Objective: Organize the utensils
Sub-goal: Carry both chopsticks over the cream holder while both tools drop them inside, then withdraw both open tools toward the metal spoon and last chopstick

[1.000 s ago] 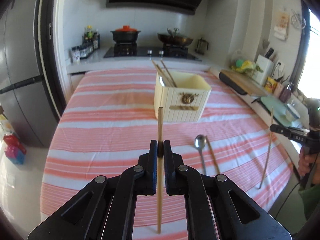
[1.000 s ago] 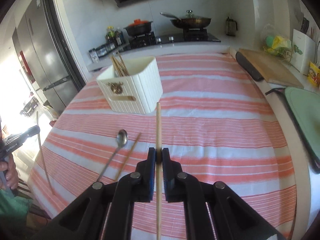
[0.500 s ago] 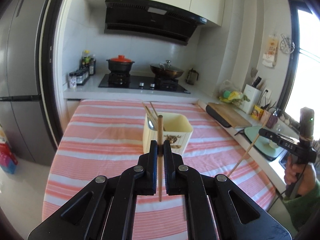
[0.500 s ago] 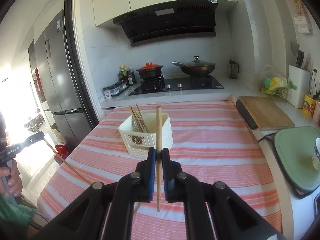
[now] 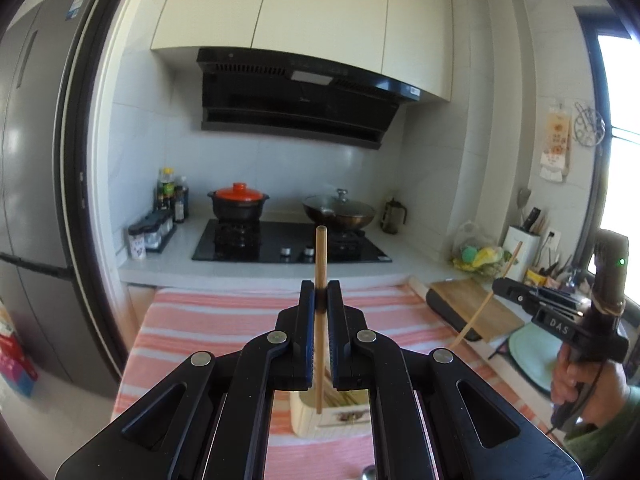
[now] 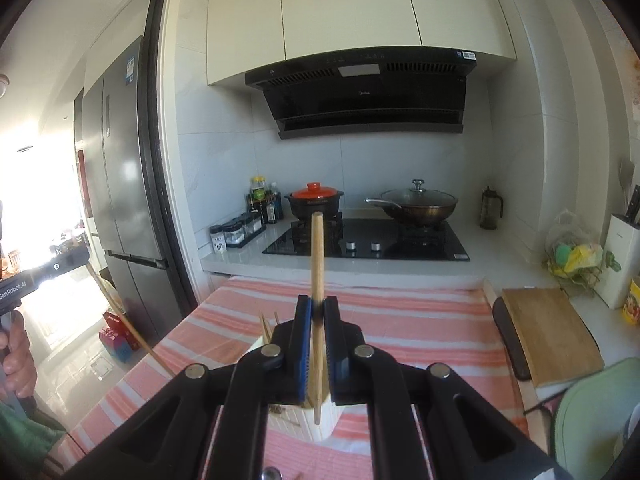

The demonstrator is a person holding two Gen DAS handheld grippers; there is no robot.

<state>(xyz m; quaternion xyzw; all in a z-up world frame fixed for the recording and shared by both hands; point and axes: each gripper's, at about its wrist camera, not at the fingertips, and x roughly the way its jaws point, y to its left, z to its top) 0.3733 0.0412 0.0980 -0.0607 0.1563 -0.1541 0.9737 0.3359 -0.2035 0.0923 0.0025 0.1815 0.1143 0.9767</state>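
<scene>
- The left claw (image 5: 320, 294) is clamped on a wooden chopstick (image 5: 320, 256) that stands upright between its jaws — the top end rises above the claw and the bottom end hangs over the cream utensil box (image 5: 308, 418).
- The right claw (image 6: 317, 308) is likewise clamped on a second chopstick (image 6: 317, 252), held upright with a slight tilt; its lower tip hangs over the white ribbed wall of the same box (image 6: 326, 420).
- The utensil box stands on the worktop (image 5: 208, 320), which is covered with a pink-and-white striped cloth. The claws hide most of the box in both views. The tips of chopsticks already inside it (image 6: 264, 322) show just left of the right claw.
- In the left wrist view the other gripper shows at the right edge, gripped by a hand (image 5: 580, 384) in a green sleeve, its chopstick slanting down toward the right edge of the worktop.
- At the bottom edge of each view a rounded metal shape shows on the cloth; too little of it is seen to say what it is.
- Beyond the far edge of the worktop are a black hob (image 5: 288, 246), a pot with a red lid (image 5: 238, 202) and a lidded wok (image 5: 340, 210).
- A wooden cutting board (image 6: 552, 332) lies along the worktop's right edge.
- A grey refrigerator (image 6: 120, 160) stands to the left.
</scene>
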